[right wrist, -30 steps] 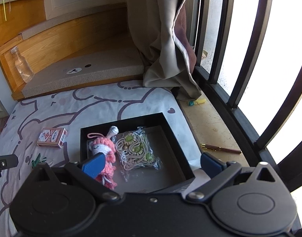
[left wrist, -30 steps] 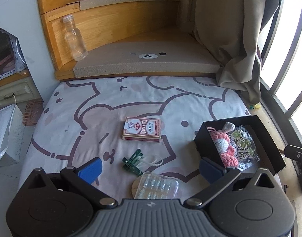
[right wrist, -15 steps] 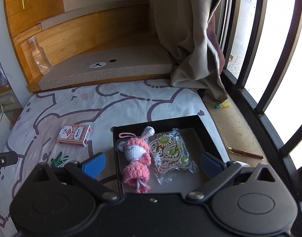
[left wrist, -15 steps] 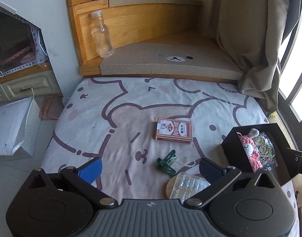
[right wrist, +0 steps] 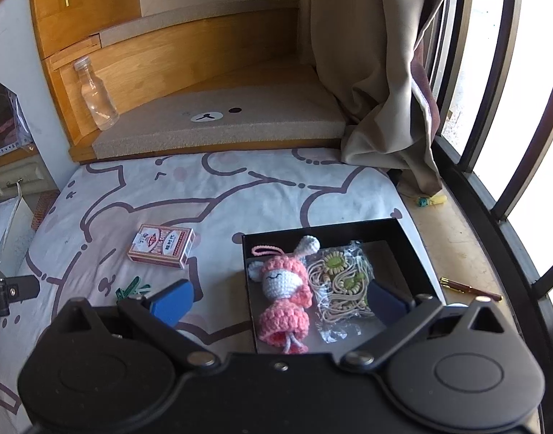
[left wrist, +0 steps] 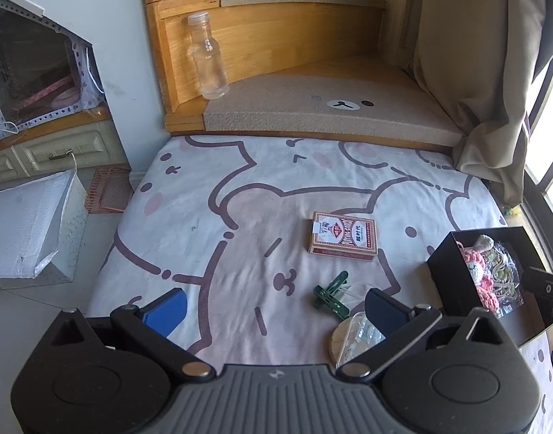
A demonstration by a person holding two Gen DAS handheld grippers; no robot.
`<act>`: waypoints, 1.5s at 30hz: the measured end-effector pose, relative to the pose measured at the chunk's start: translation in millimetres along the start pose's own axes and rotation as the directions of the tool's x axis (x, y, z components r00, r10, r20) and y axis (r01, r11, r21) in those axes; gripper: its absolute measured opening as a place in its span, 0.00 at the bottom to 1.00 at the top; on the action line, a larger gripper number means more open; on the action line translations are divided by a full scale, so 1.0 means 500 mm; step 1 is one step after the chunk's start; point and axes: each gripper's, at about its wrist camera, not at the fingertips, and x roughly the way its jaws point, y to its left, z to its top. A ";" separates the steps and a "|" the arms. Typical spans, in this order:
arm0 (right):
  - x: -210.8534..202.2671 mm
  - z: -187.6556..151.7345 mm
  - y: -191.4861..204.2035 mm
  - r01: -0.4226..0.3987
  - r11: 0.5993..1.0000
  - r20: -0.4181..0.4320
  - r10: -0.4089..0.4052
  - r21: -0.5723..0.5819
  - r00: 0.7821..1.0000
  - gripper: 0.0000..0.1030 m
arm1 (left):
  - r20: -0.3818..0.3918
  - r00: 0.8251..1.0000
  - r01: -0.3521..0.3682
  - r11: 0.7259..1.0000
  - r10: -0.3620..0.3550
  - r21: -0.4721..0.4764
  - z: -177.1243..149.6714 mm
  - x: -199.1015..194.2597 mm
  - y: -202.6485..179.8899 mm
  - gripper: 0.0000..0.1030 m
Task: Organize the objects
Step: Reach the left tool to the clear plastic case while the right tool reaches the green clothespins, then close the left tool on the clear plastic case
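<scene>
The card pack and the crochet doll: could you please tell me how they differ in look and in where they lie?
The card pack is a flat red printed carton with straight edges; the crochet doll is soft pink and white yarn with a loop. The card pack lies on the bedsheet, outside the black box; the crochet doll lies inside it, beside a bagged cord bundle. Both lie flat, and neither is held.

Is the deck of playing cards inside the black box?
No, the card deck lies on the bedsheet, left of the black box.
</scene>
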 end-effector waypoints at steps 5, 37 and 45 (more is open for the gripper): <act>-0.006 0.008 -0.004 -0.026 0.999 0.019 0.026 0.021 0.999 1.00 | -0.015 0.998 0.066 0.997 -0.065 0.044 -0.004 0.006 -0.024 1.00; 0.115 0.044 0.026 -0.122 0.992 -0.045 0.121 -0.020 0.992 1.00 | -0.297 0.953 0.165 0.919 -0.055 0.359 -0.076 0.214 -0.208 0.94; 0.152 0.049 0.046 -0.128 0.991 -0.070 0.126 -0.025 0.990 1.00 | -0.346 0.935 0.182 0.936 -0.071 0.301 -0.065 0.242 -0.182 0.71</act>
